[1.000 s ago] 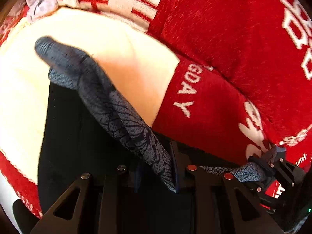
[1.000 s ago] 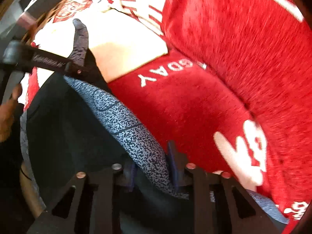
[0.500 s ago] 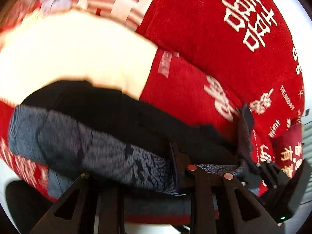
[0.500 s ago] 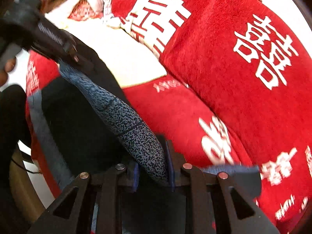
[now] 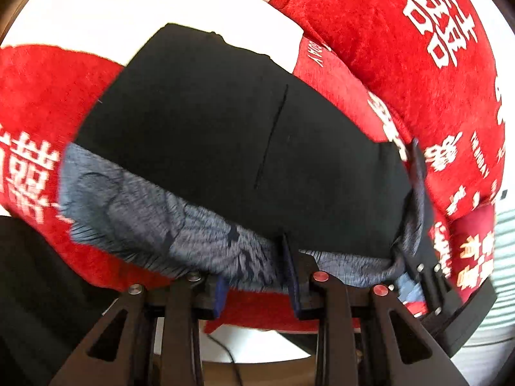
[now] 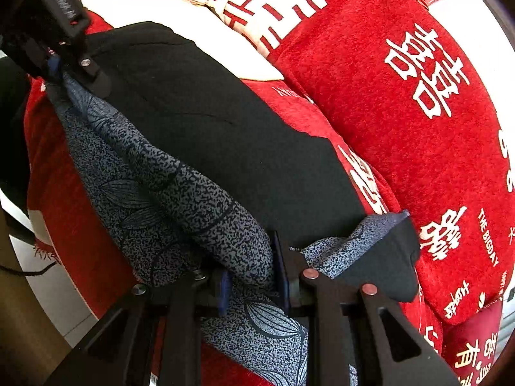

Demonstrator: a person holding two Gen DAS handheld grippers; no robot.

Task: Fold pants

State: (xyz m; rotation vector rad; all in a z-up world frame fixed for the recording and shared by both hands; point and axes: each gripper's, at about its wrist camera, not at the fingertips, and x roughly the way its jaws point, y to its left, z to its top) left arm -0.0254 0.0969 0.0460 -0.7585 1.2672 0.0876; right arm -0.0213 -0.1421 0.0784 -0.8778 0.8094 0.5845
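We see the black pants with a blue-grey leaf-patterned lining (image 5: 244,135) spread across the middle of both frames on a red plush blanket with white characters (image 5: 418,64). Our left tool (image 5: 257,273) at the lower centre has the patterned waist edge between its jaws, which are opening. The right tool (image 6: 251,276) pinches a bunched roll of that lining; its grip looks firm, though the fabric hides the pads.

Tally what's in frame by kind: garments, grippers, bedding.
Pants: 1, black with blue-grey patterned lining, pants
Grippers: 2, left gripper, jaws opening with the patterned edge between them; right gripper, clamped on that edge
Red blanket with white characters: 1, blanket
Total: 4
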